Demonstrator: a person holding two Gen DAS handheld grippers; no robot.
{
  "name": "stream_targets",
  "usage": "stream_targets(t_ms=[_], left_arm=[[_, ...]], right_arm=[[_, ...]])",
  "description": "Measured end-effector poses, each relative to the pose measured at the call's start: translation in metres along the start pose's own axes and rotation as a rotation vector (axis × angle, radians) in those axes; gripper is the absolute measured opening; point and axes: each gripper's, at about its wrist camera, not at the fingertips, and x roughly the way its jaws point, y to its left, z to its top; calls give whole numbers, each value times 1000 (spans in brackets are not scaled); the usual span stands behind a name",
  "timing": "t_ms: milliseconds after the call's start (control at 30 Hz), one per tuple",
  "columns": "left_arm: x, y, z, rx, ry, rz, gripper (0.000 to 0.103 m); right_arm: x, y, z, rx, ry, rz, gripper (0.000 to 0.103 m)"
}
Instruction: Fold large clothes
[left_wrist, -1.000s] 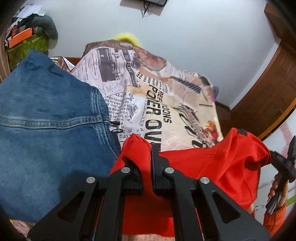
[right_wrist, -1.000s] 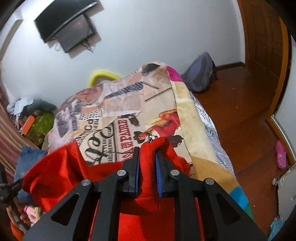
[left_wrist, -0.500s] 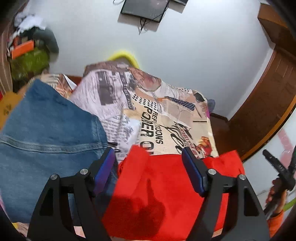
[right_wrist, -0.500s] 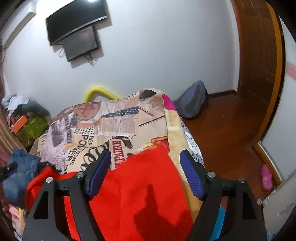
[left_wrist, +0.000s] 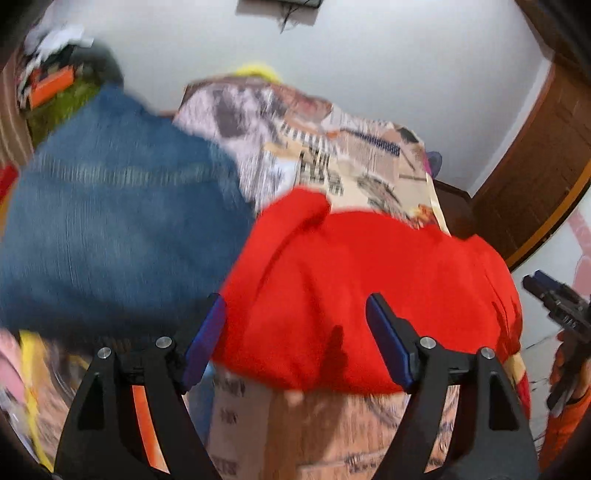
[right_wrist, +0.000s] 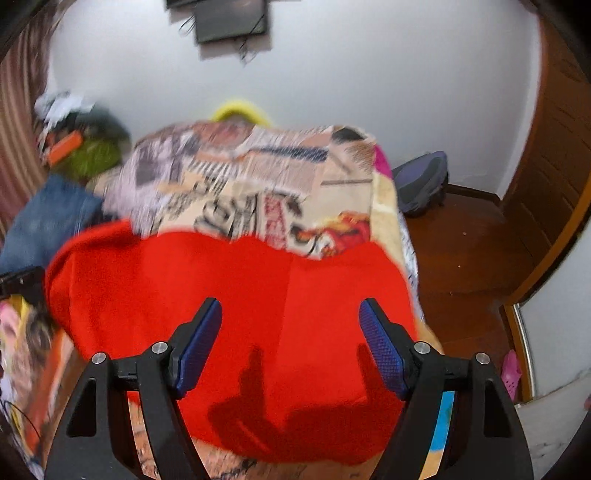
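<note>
A red garment (left_wrist: 369, 280) lies folded on the newspaper-print blanket (left_wrist: 332, 162) of a bed, its near edge facing me. My left gripper (left_wrist: 295, 299) hovers over its left part, jaws opening, blue pads (left_wrist: 207, 339) spread wide and touching nothing. In the right wrist view the same red garment (right_wrist: 229, 288) fills the middle, and my right gripper (right_wrist: 291, 302) stands open above its right half, pads clear of the cloth. The right gripper (left_wrist: 554, 299) also shows at the left view's right edge, held by a hand in an orange sleeve. Both views are blurred.
A blue denim garment (left_wrist: 110, 221) lies left of the red one, also seen as denim (right_wrist: 48, 218). A dark backpack (right_wrist: 421, 184) sits on the wooden floor right of the bed, by a brown door (right_wrist: 554, 147). Cluttered things (left_wrist: 55, 88) pile at far left.
Both grippers let go of the red garment's corners and opened wide, then drew back toward me. The garment now lies flat on the bed instead of hanging from the pads.
</note>
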Motion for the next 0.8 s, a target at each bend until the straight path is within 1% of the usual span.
stream_targets(t_ms=[167, 233, 267, 333, 367, 400, 467, 567, 633, 733, 800], left_arm=[[15, 15, -40, -102, 59, -35, 77], [26, 23, -52, -160, 90, -55, 77], [30, 26, -55, -185, 102, -71, 77], [43, 34, -61, -268, 134, -131, 77], [52, 40, -63, -324, 145, -193, 77], [58, 45, -64, -367, 148, -238, 77], [68, 53, -63, -438, 133, -289, 77], [79, 61, -59, -523, 95, -318, 77], [86, 64, -55, -562, 72, -342, 77], [96, 63, -51, -618, 57, -382, 77], [99, 57, -49, -621, 50, -381, 77]], right_arm=[[23, 20, -26, -56, 99, 16, 74], [36, 26, -35, -77, 141, -3, 74], [37, 27, -38, -82, 141, -19, 74], [39, 27, -44, -86, 130, -36, 75], [39, 26, -45, -80, 128, -38, 77], [40, 24, -46, -69, 130, -41, 80], [41, 18, -47, -36, 138, -34, 83], [44, 9, -50, 27, 147, 0, 86], [46, 6, -53, 54, 145, 12, 90], [48, 6, -57, 63, 143, 14, 92], [49, 6, -57, 64, 142, 12, 93]])
